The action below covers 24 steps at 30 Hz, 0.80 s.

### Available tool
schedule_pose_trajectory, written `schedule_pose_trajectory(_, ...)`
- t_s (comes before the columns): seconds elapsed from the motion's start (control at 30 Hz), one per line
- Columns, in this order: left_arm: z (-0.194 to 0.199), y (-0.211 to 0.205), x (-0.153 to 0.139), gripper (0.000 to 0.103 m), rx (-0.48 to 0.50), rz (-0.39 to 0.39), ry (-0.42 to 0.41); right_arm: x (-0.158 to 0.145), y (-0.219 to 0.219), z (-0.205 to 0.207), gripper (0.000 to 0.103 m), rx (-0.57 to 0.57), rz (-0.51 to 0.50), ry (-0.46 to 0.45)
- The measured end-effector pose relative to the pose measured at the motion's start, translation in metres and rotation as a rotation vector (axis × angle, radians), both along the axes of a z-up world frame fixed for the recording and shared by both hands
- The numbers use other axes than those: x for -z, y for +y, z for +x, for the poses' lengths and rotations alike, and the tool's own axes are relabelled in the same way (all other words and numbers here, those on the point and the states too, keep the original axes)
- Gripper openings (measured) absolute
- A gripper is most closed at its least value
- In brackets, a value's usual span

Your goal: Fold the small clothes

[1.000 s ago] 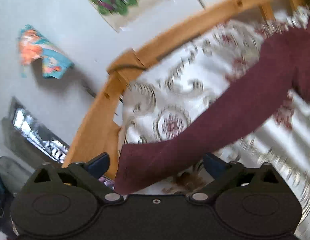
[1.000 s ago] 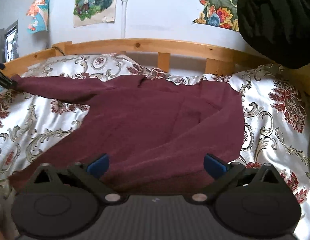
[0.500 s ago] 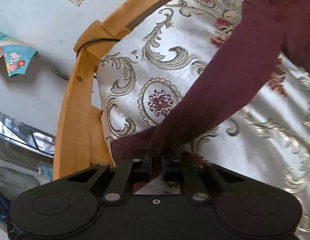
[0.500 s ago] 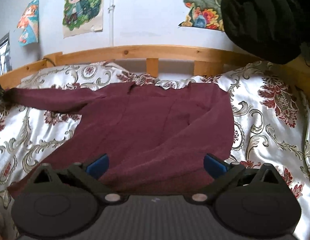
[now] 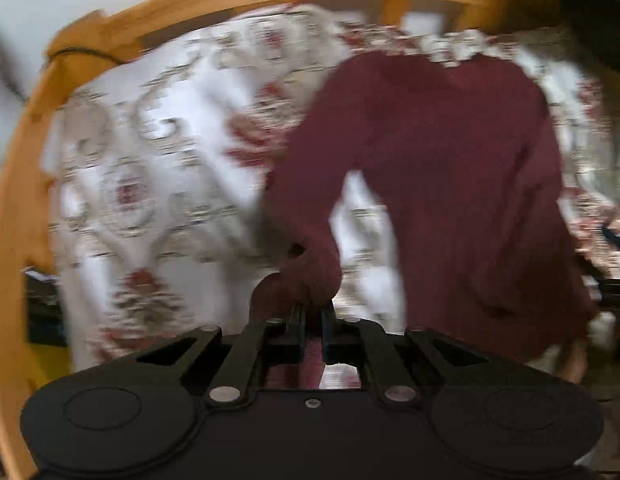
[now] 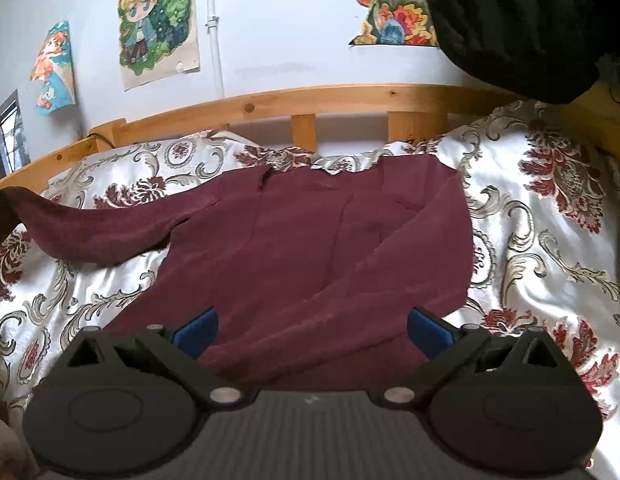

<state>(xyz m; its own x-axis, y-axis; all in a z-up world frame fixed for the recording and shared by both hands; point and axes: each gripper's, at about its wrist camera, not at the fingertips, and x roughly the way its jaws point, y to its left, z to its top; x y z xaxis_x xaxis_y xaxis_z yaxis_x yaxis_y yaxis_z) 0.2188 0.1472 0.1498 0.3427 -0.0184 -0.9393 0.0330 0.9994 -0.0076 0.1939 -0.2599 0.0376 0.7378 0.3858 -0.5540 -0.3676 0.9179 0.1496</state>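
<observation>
Left gripper (image 5: 311, 312) is clenching the cuff of the maroon sweater (image 6: 310, 248), which is lying mid-frame on the patterned bedspread (image 6: 549, 220). Right gripper (image 6: 311, 330) is hovering released over its hem.

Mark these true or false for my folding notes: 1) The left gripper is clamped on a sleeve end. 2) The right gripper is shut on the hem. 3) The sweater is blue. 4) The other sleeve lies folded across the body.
1) True: the left gripper is shut on the sleeve cuff of the maroon sweater.
2) False: the right gripper is open, holding nothing.
3) False: it is maroon.
4) True: the folded sleeve lies diagonally across the body.
</observation>
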Motion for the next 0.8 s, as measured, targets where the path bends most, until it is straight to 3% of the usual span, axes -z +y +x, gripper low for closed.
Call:
schedule_pose_trajectory(0.33, 0.016, -0.117, 0.002, 0.007, 0.192, -0.126, 0.004, 0.004, -0.034, 0.012, 0.103, 0.08, 0.1, 0.115)
schedule_pose_trajectory(0.53, 0.044, -0.17, 0.039, 0.007, 0.246, -0.203, -0.039, 0.01, -0.056, 0.022, 0.103, 0.155, 0.16, 0.185)
schedule_pose_trajectory(0.7, 0.07, -0.194, 0.086, 0.018, 0.241, -0.316, -0.042, 0.02, -0.071, 0.028, 0.103, 0.219, 0.188, 0.246)
schedule_pose_trajectory(0.8, 0.078, -0.201, 0.108, 0.034, 0.224, -0.342, -0.046, 0.025, -0.077, 0.031, 0.103, 0.245, 0.199, 0.266)
